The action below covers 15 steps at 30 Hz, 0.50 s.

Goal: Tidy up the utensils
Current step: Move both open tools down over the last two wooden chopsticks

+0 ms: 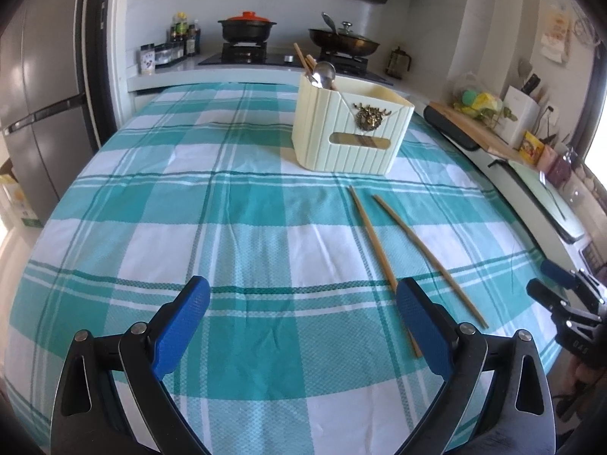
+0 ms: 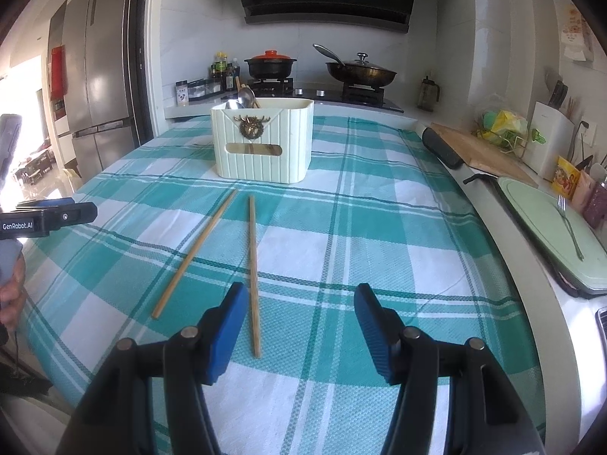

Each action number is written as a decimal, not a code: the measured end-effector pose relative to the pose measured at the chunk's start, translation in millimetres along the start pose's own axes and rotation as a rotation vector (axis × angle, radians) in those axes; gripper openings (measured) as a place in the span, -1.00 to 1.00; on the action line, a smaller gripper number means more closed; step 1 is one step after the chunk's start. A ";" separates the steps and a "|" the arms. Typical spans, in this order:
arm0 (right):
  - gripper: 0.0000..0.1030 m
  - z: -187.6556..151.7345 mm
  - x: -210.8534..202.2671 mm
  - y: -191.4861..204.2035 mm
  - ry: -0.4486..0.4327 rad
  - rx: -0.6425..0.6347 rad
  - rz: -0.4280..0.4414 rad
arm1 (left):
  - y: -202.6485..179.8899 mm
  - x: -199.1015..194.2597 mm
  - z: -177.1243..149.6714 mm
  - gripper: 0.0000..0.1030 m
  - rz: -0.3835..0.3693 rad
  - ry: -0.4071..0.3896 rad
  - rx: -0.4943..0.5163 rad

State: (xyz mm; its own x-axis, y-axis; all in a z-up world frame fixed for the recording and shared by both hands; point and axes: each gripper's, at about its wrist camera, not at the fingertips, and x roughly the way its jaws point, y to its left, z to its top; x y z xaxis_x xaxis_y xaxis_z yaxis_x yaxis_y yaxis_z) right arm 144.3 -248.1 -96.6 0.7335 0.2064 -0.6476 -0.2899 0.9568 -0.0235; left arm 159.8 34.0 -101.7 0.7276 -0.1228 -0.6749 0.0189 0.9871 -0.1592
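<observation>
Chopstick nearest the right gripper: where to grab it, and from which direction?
Take the chopstick near its close end, just ahead of the open right gripper. It lies flat on the tablecloth and runs away toward the cream holder, so come from above with one finger on each long side. The second chopstick splays away at this end, which probably leaves room.

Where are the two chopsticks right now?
Both chopsticks lie flat on the checked tablecloth, just in front of the cream utensil box. In the right wrist view, the nearer one ends between the open right gripper's fingers.
</observation>
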 end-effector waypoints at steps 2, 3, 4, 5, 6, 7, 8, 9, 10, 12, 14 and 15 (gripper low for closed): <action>0.16 -0.5 1.6 -0.3 0.003 -0.001 -0.002 | -1.5 2.2 -1.3 0.92 0.014 0.012 0.003; 0.16 -0.9 2.3 -0.1 0.004 -0.003 -0.002 | -3.7 3.5 -2.3 0.92 0.022 0.017 0.018; 0.16 -1.2 2.9 0.1 0.005 -0.004 -0.004 | -6.8 4.8 -3.2 0.92 0.037 0.019 0.045; 0.16 -1.4 3.4 0.4 0.006 -0.006 -0.004 | -10.1 6.1 -3.9 0.92 0.054 0.020 0.071; 0.16 -1.8 3.4 0.8 0.006 -0.007 -0.004 | -12.3 7.4 -4.4 0.92 0.068 0.022 0.093; 0.16 -1.9 3.5 1.1 0.005 -0.008 -0.005 | -14.8 9.6 -5.2 0.92 0.079 0.029 0.116; 0.16 -1.7 3.4 1.5 0.005 -0.010 -0.007 | -15.8 11.7 -5.9 0.93 0.080 0.041 0.127; 0.16 -1.6 3.8 1.5 0.005 -0.011 -0.009 | -16.1 13.6 -6.3 0.95 0.075 0.054 0.130; 0.16 -1.9 3.9 1.5 0.004 -0.014 -0.010 | -16.5 14.4 -7.5 0.97 0.066 0.062 0.126; 0.16 -2.3 4.8 1.8 0.006 -0.023 -0.018 | -17.5 12.6 -9.0 0.99 0.055 0.055 0.114; 0.16 -3.7 7.2 1.7 0.016 -0.033 -0.024 | -20.8 10.3 -9.0 0.99 0.059 0.048 0.117; 0.16 -4.2 8.0 1.0 0.020 -0.035 -0.027 | -22.7 10.4 -8.6 0.99 0.053 0.047 0.131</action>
State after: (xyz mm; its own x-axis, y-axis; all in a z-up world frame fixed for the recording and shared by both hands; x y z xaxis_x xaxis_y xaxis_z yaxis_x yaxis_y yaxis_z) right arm 147.3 -246.3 -104.9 0.7287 0.1763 -0.6617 -0.2923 0.9539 -0.0677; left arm 161.0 9.4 -111.3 0.6971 -0.0722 -0.7133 0.0729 0.9969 -0.0296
